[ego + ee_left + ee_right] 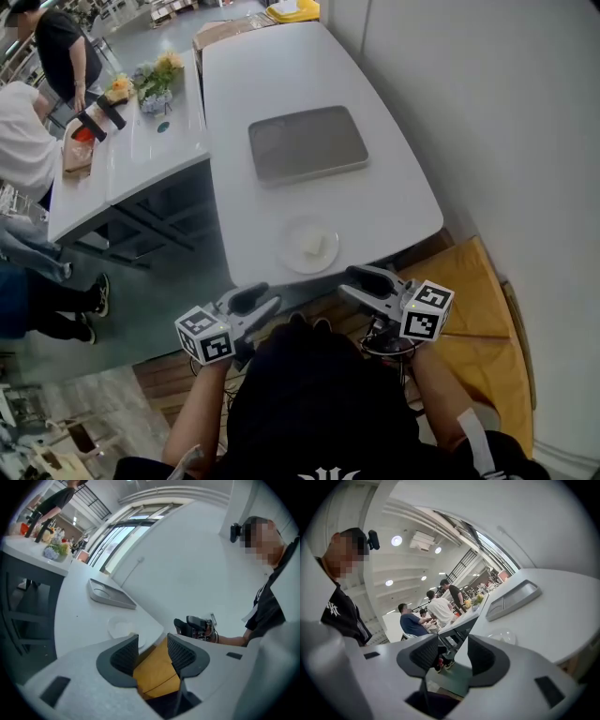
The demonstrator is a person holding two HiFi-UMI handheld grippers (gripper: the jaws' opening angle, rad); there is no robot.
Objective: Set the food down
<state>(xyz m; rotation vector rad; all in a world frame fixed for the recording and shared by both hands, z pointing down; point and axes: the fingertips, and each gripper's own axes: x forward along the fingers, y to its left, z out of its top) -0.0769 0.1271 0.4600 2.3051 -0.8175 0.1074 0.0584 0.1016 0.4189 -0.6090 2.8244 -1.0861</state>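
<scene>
A pale piece of food (313,244) lies on a small clear plate (287,253) near the front edge of the white table (394,211). Behind it sits a grey tray (307,142). My left gripper (265,300) hovers off the table's front edge, below and left of the plate, open with nothing between its jaws. My right gripper (352,282) is just right of the plate and short of the edge, also open and holding nothing. The left gripper view shows the left gripper (153,645), the plate (117,626) and the tray (110,596). The right gripper (453,651) frames only floor.
A second white table (141,159) stands to the left with flowers (155,80) and small items; several people work there. A yellow-brown board (473,300) lies on the floor at the right, beside a white wall (506,122).
</scene>
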